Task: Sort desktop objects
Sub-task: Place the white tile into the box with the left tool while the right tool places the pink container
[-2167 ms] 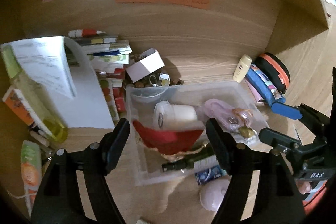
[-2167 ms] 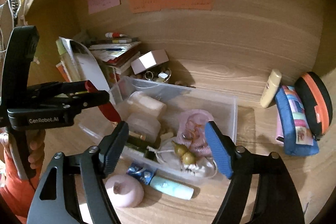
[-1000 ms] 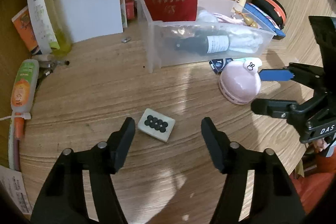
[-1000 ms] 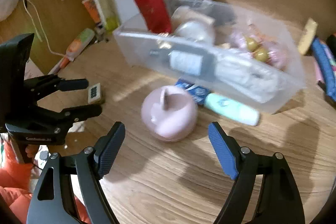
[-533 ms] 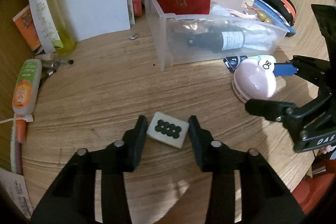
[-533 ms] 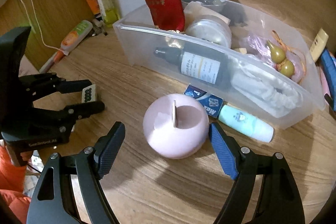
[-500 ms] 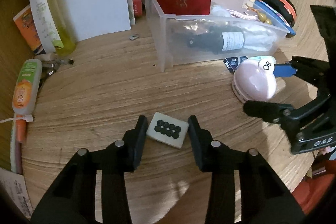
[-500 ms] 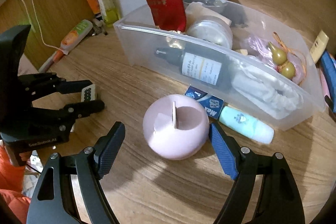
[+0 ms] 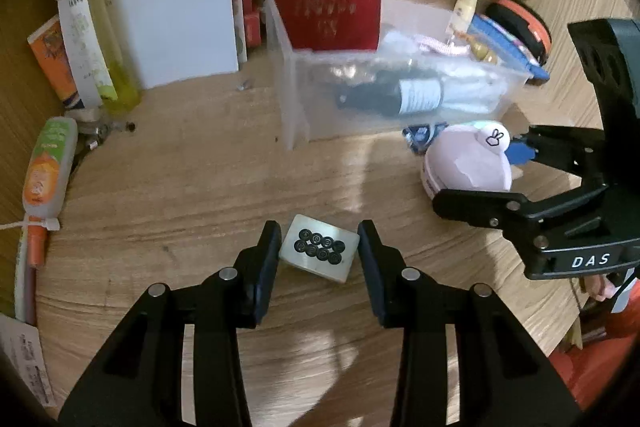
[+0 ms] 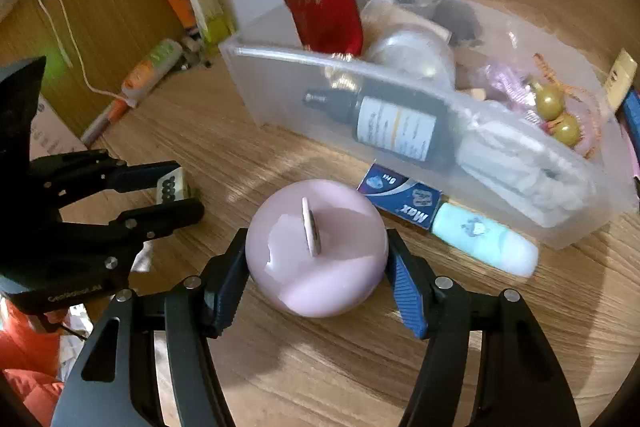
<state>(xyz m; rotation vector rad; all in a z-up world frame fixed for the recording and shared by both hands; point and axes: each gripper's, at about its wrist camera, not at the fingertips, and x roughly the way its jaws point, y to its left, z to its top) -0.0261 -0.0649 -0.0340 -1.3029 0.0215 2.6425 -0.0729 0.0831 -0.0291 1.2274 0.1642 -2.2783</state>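
Observation:
A small white tile with black dots [image 9: 319, 249] lies on the wooden desk, and my left gripper [image 9: 319, 231] is shut on it, a pad against each side. In the right wrist view the same tile [image 10: 172, 187] shows between the left gripper's [image 10: 185, 187] fingers. A pink round dome-shaped case [image 10: 316, 267] with a small tab on top sits in front of the clear plastic bin [image 10: 280, 79]. My right gripper [image 10: 315, 239] is closing on it, and both pads touch its sides. In the left wrist view the pink case [image 9: 460, 163] sits inside the right gripper [image 9: 480, 175].
The bin holds a red booklet [image 9: 332, 11], a dark bottle [image 9: 392, 95], a white jar and gold beads. A blue packet [image 10: 404, 199] and a mint tube [image 10: 484, 243] lie along its front. An orange-green tube [image 9: 48, 163], a yellow bottle [image 9: 116, 67] and papers crowd the left.
Both grippers dropped from over the bin to the desk. The left jaws closed around the tile first. The right jaws have since closed in on the pink case.

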